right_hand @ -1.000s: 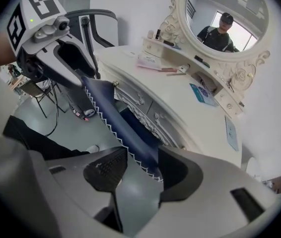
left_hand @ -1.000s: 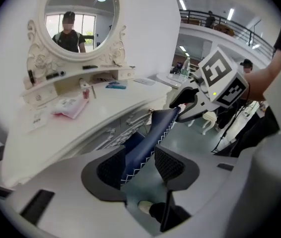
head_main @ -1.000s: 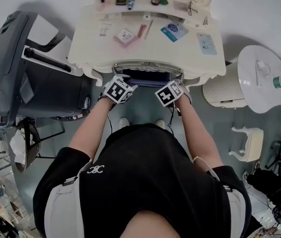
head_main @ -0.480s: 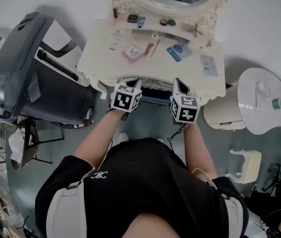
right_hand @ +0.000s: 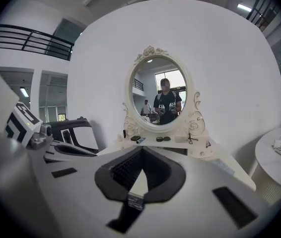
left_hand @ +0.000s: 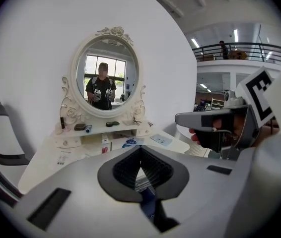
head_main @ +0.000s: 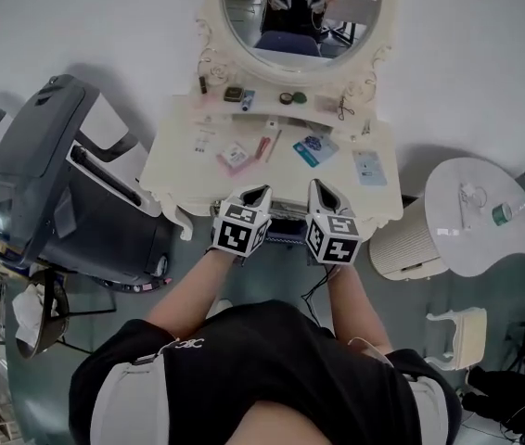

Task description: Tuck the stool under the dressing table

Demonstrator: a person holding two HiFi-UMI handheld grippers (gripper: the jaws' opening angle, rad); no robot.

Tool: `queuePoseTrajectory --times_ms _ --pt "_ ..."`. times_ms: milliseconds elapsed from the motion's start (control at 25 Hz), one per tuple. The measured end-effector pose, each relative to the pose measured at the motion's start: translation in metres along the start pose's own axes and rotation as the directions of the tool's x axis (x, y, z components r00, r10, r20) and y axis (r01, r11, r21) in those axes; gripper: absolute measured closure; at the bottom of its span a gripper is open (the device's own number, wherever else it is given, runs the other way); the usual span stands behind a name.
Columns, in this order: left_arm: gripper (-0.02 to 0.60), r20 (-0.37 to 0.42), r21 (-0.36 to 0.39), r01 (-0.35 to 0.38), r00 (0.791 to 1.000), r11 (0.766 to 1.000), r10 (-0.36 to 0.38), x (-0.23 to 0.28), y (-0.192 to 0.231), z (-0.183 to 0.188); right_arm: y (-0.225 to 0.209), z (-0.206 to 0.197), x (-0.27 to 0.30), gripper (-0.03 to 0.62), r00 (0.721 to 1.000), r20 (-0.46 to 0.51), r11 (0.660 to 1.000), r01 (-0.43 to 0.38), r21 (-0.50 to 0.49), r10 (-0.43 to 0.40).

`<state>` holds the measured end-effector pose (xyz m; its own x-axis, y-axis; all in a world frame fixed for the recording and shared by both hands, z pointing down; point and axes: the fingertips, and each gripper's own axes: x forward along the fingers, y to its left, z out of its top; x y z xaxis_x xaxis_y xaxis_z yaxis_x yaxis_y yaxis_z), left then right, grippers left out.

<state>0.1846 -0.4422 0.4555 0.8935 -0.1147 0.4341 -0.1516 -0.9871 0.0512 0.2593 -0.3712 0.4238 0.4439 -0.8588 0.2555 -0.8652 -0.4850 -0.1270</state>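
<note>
The cream dressing table (head_main: 188, 170) with its oval mirror (head_main: 295, 17) stands straight ahead. Under its front edge only a strip of the blue stool (head_main: 286, 233) shows, between my two arms. My left gripper (head_main: 261, 191) and right gripper (head_main: 318, 185) hover side by side over that front edge, pointing at the mirror. Both are shut with nothing between the jaws. In the left gripper view the left gripper (left_hand: 141, 148) faces the tabletop, with the right gripper (left_hand: 215, 128) beside it. In the right gripper view the right gripper (right_hand: 141, 150) is shut too.
A big grey massage chair (head_main: 49, 202) stands close on the left of the table. On the right are a ribbed white unit (head_main: 406, 244), a round white side table (head_main: 485, 221) and a small white stool (head_main: 467, 336). Several small cosmetics lie on the tabletop (head_main: 272, 142).
Both grippers have lifted from the stool's front edge up to tabletop height and tipped toward level. The head view has swung up, bringing the mirror into sight.
</note>
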Motion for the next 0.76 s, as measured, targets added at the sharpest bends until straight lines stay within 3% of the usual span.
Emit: queuePoseTrajectory --times_ms 760 --pt "0.574 -0.009 0.025 -0.014 1.000 1.000 0.015 0.002 0.003 -0.002 0.012 -0.012 0.011 0.583 0.998 -0.052 0.999 -0.046 -0.014 0.045"
